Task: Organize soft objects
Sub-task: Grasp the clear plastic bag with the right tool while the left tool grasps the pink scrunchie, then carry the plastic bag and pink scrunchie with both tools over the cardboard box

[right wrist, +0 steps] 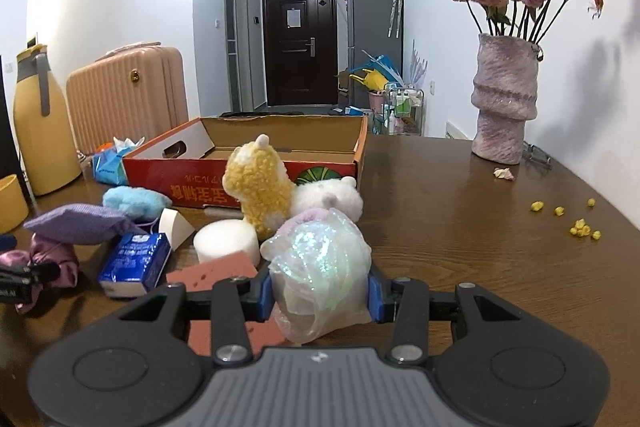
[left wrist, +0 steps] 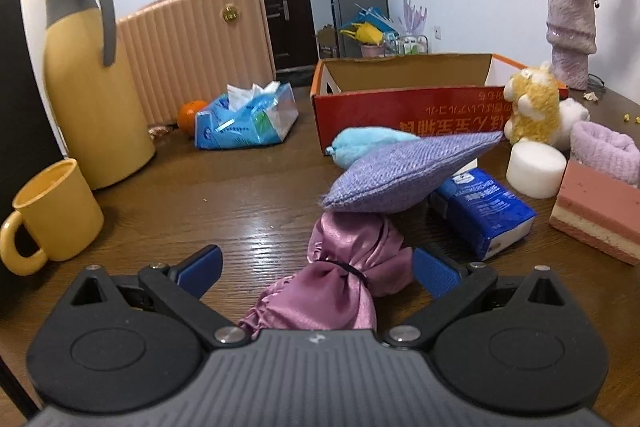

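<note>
Pink satin pouch (left wrist: 344, 279) between open left gripper (left wrist: 316, 271)

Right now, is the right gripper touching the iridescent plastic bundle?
Touching: the right wrist view shows the right gripper with both blue pads pressed against the iridescent plastic bundle.

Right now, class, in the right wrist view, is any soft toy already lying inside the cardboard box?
No. The yellow plush and white plush sit on the table in front of the cardboard box, whose visible interior looks bare.
</note>
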Action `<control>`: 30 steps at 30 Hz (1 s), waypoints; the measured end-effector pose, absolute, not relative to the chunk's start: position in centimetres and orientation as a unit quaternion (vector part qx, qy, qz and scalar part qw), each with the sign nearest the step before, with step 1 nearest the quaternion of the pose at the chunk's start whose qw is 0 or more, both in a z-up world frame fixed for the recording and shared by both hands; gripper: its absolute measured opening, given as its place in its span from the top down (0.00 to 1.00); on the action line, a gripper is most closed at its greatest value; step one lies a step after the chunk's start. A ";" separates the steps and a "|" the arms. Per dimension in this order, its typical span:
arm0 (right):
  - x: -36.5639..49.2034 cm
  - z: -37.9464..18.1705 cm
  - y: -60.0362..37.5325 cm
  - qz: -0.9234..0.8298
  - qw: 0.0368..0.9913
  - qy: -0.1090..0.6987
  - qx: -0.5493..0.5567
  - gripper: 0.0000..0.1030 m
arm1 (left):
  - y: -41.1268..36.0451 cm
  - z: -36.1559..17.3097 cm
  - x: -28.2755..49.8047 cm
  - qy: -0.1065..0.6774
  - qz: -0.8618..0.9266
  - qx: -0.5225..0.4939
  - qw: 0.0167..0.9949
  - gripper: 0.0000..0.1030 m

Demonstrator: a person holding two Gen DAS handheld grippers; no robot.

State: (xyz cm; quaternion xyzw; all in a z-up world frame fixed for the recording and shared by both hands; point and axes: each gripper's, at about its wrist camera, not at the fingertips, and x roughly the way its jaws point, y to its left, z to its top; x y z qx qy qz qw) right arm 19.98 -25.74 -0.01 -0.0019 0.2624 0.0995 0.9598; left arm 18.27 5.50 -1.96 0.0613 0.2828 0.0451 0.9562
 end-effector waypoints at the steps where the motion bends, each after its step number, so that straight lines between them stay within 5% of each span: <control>1: 20.1 -0.2 -25.7 0.100 0.960 0.263 0.001 0.59 | 5.6 -2.2 18.6 0.288 0.043 0.059 0.955 0.00; 8: 20.7 -1.1 -25.6 0.099 0.959 0.264 0.014 0.59 | 6.7 -2.9 20.2 0.310 0.026 0.032 0.950 0.09; 15: 20.6 -1.5 -25.8 0.101 0.960 0.260 0.026 0.58 | 7.0 -3.2 20.5 0.330 -0.011 0.003 0.944 0.53; 19: 20.4 -1.6 -25.8 0.102 0.960 0.257 0.030 0.58 | 7.1 -3.1 20.3 0.330 -0.025 -0.007 0.944 0.65; 30: 19.8 -1.4 -25.8 0.105 0.962 0.249 0.035 0.58 | 7.3 -2.1 18.8 0.303 -0.013 -0.021 0.953 0.68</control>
